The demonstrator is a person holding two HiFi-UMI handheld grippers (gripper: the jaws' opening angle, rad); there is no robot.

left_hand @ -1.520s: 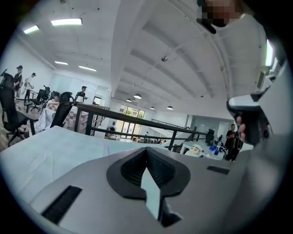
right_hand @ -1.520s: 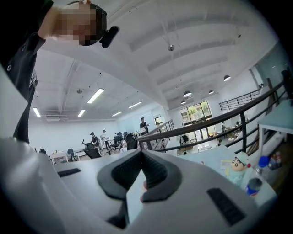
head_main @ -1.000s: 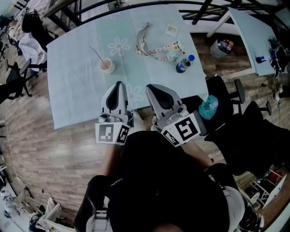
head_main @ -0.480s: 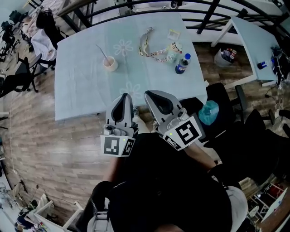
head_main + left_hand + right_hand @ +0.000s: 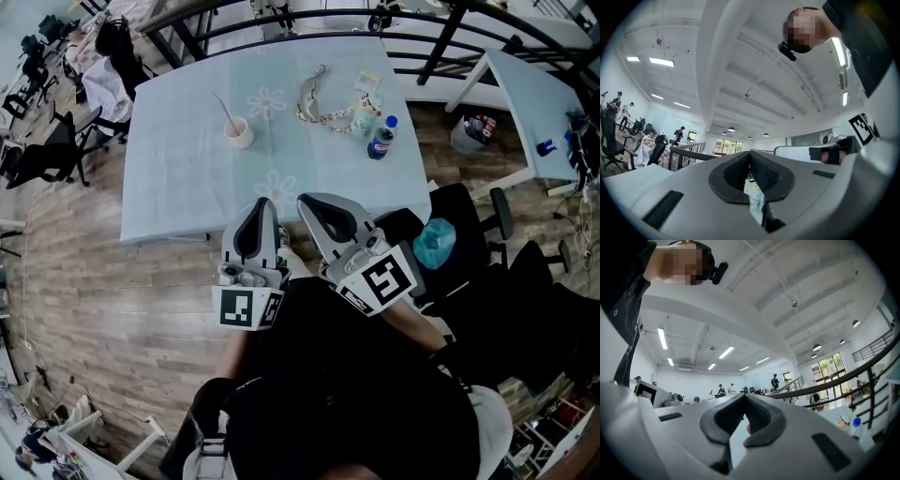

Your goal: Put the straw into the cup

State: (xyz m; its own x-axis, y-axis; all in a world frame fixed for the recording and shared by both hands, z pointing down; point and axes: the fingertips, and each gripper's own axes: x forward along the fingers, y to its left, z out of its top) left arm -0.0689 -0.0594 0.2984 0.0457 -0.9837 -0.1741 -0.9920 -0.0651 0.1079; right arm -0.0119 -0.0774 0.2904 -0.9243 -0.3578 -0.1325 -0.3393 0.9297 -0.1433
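Straw [image 5: 225,106] apparently aslant inside cup [image 5: 238,134] on table [image 5: 178,192]

1 cup [image 5: 238,133], 1 straw [image 5: 224,106], 1 bottle [image 5: 380,141] and 1 lanyard [image 5: 323,117].

Pale table [image 5: 178,173] on wood floor [image 5: 84,305], black chairs [image 5: 473,206].

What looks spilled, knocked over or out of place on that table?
Nothing stands out. The cup stands upright with the straw leaning in it, the bottle is upright, and the lanyard lies loose near it. No spill shows on the table.
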